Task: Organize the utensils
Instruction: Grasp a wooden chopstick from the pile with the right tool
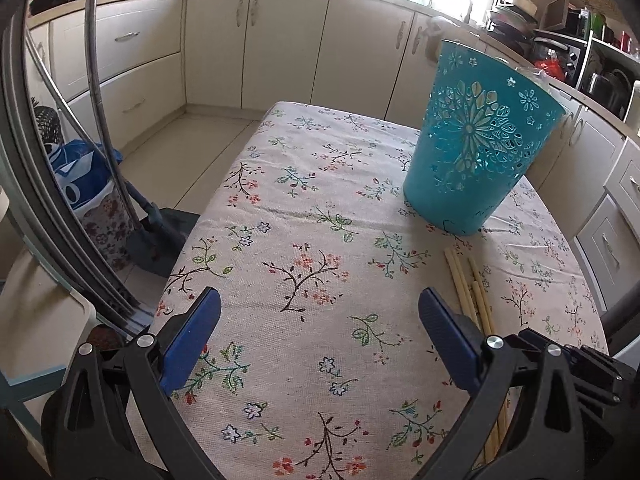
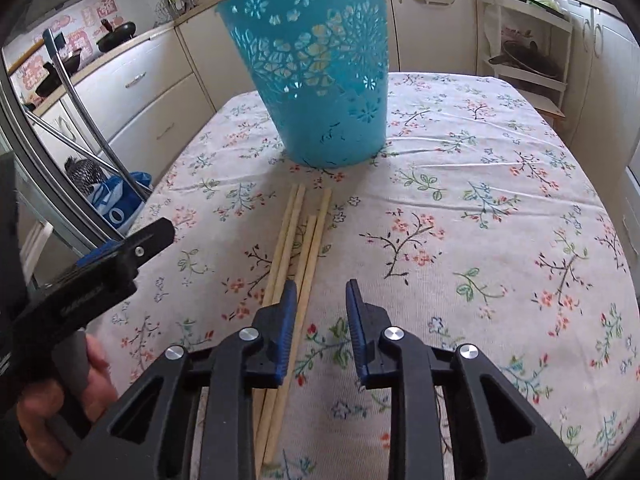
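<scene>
Several pale wooden chopsticks lie side by side on the floral tablecloth, pointing toward a teal perforated plastic basket that stands upright behind them. My right gripper is open and empty, hovering just above the near part of the chopsticks, its left finger over them. My left gripper is open wide and empty above bare cloth; the chopsticks lie just beyond its right finger and the basket is ahead to the right. The left gripper also shows at the left of the right wrist view.
The table stands in a kitchen with cream cabinets behind it. A metal chair frame, a blue bag and a dustpan are off the table's left edge. A shelf rack stands at the far right.
</scene>
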`<action>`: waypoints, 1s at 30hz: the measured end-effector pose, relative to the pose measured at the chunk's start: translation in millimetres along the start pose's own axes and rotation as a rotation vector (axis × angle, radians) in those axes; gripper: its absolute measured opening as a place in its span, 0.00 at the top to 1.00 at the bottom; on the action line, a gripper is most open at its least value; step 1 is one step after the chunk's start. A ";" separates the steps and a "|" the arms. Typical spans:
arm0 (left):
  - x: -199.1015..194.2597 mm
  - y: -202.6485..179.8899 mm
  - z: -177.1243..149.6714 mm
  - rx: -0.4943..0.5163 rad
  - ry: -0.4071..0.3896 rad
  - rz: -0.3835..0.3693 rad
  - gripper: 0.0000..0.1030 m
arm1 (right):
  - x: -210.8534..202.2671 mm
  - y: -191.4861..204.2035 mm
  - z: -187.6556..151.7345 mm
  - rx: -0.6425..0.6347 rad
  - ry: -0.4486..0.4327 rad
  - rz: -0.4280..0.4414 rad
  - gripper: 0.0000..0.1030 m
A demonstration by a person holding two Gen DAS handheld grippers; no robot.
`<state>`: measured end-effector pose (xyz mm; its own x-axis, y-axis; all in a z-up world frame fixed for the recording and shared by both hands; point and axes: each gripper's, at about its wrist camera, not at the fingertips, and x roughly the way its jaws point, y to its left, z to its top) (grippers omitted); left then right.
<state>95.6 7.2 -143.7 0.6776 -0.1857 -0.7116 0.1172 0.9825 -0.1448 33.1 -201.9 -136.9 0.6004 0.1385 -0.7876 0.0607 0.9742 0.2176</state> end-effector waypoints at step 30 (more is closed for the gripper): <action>36.6 -78.2 -0.6 0.241 0.186 0.057 0.08 | -32.8 -59.8 -31.7 0.066 -0.021 -0.020 0.94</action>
<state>110.8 -76.5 -158.7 0.5463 -0.1079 -0.8306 0.2668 0.9624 0.0505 -15.5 -259.0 -142.4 0.6155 0.1149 -0.7797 0.1248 0.9626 0.2403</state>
